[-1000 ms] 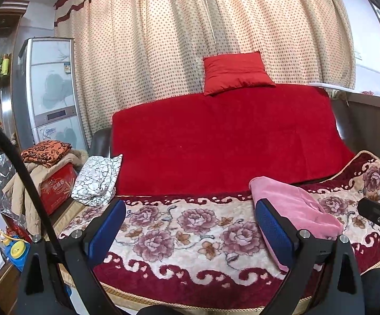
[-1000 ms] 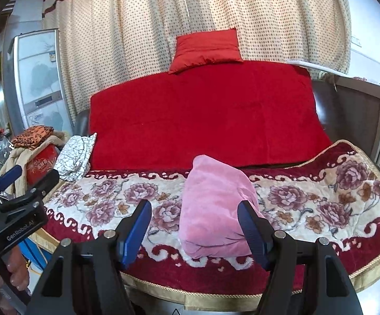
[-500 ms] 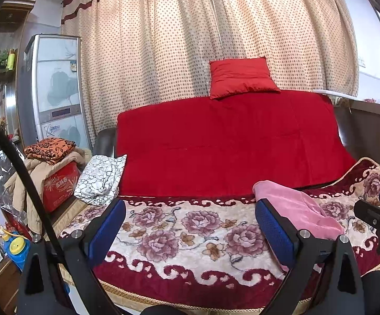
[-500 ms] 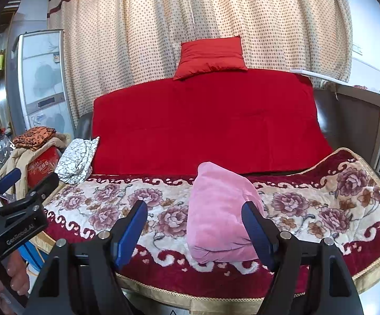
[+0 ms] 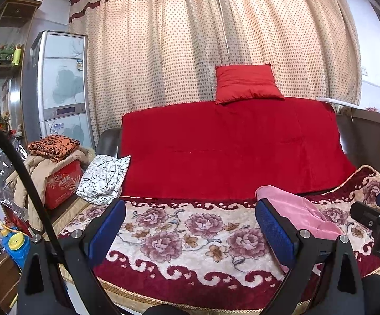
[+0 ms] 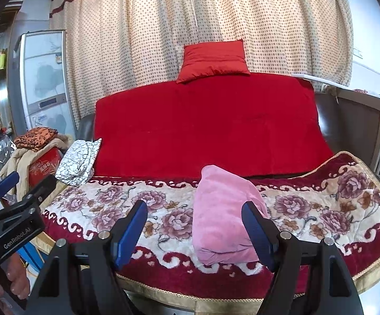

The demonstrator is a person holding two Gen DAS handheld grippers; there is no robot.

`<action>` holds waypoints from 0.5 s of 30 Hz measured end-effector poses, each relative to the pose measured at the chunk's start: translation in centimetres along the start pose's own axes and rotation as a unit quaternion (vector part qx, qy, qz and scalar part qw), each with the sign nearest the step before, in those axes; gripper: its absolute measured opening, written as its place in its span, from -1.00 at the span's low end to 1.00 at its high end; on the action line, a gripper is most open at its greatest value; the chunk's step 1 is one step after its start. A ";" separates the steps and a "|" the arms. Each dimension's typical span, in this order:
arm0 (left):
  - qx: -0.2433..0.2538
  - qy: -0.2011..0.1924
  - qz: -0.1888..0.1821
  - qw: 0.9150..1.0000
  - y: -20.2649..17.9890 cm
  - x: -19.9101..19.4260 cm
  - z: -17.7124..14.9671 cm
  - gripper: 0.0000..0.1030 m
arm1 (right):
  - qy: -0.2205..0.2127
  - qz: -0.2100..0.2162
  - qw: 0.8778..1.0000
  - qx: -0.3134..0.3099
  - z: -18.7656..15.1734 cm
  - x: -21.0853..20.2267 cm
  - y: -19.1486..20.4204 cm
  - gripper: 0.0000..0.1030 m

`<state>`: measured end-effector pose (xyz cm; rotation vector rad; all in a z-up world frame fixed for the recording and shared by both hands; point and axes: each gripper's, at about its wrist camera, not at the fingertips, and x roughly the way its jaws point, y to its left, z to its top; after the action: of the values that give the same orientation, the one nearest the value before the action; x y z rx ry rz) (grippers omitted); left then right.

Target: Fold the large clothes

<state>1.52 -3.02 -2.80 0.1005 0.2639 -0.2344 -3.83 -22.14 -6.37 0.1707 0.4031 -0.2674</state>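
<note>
Jaws stand wide and empty on both the left gripper (image 5: 190,232) and right gripper (image 6: 194,232), each drawn slightly back from the sofa over the past second. Near them, the folded pink fleece garment (image 6: 222,216) lies untouched on the floral red-and-cream sofa blanket (image 6: 321,210), suggesting this fold is finished.

Soft daylight comes through the dotted curtain (image 5: 216,39), leaving the room evenly bright with faint shadows. Both fisheye views bend straight lines hard away from the curtain and darken to black at the corners. The fridge (image 5: 61,84) shows mild glare. Focus is sharp throughout.
</note>
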 end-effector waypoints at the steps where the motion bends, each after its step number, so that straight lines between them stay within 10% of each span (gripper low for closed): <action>1: -0.001 -0.001 0.001 1.000 0.1 0.0 0.0 0.92 | 0.001 0.001 1.000 -0.001 0.0 0.0 0.2 0.51; 15: -0.011 -0.007 0.023 1.000 1.8 -0.3 -0.4 0.92 | 0.003 0.010 1.000 -0.022 -0.2 0.5 2.7 0.51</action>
<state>1.54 -1.20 -2.94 0.0833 0.2505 -0.1859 -2.66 -19.59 -6.49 0.1331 0.4127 -0.2373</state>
